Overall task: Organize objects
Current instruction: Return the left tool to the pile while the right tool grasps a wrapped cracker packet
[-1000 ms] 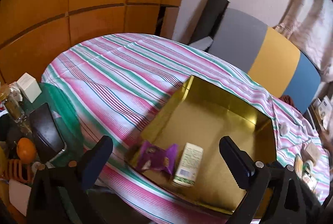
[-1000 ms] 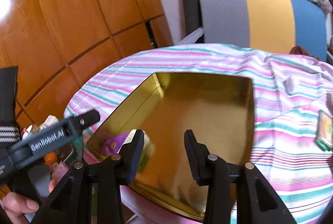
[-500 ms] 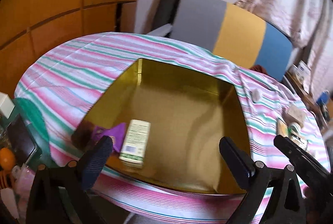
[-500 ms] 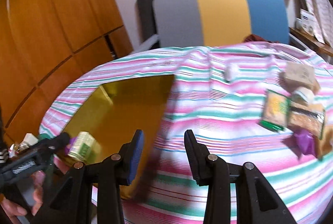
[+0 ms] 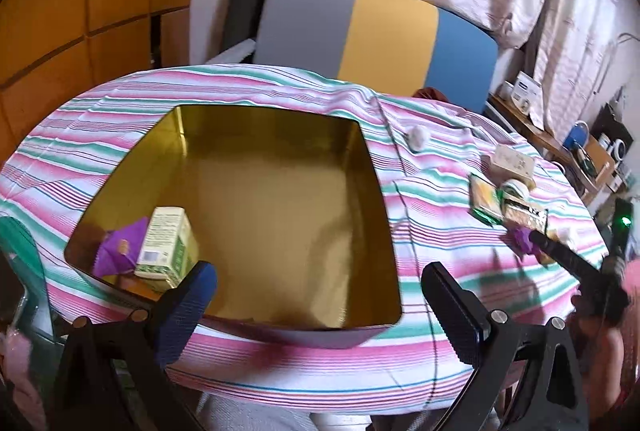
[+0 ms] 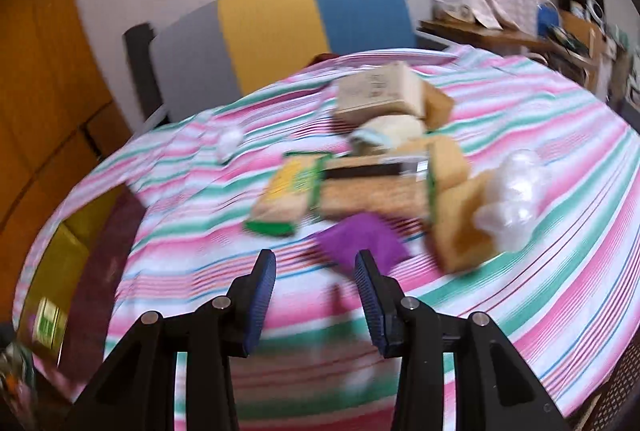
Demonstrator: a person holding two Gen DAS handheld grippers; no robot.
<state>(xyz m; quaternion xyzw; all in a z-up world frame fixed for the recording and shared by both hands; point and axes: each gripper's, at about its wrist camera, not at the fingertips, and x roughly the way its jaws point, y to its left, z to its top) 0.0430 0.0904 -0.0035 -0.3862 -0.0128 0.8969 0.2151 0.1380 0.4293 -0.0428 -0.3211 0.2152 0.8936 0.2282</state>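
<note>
A gold tin box (image 5: pixel 372 167) sits on the striped tablecloth. It holds a green-and-white carton (image 5: pixel 166 245) and a purple packet (image 5: pixel 118 247). My left gripper (image 5: pixel 316 293) is open and empty above the tin's near edge. My right gripper (image 6: pixel 316 277) is open and empty, just in front of a purple packet (image 6: pixel 362 241). Behind that lie a green-and-yellow snack pack (image 6: pixel 290 193), a long biscuit pack (image 6: pixel 376 191), cardboard boxes (image 6: pixel 378 91) and a clear plastic wrap (image 6: pixel 514 197). The right view is blurred. The right gripper also shows in the left wrist view (image 5: pixel 568 257).
A chair (image 5: pixel 376 31) with grey, yellow and blue back stands behind the table. A small white ball (image 5: pixel 418 139) lies between the tin and the pile. A cluttered shelf (image 5: pixel 576 147) is at the right. Wooden panels are at the left.
Both grippers have swung right. The right gripper left the tin and now faces the pile of packets. The left view moved from the tin's left corner to its near edge.
</note>
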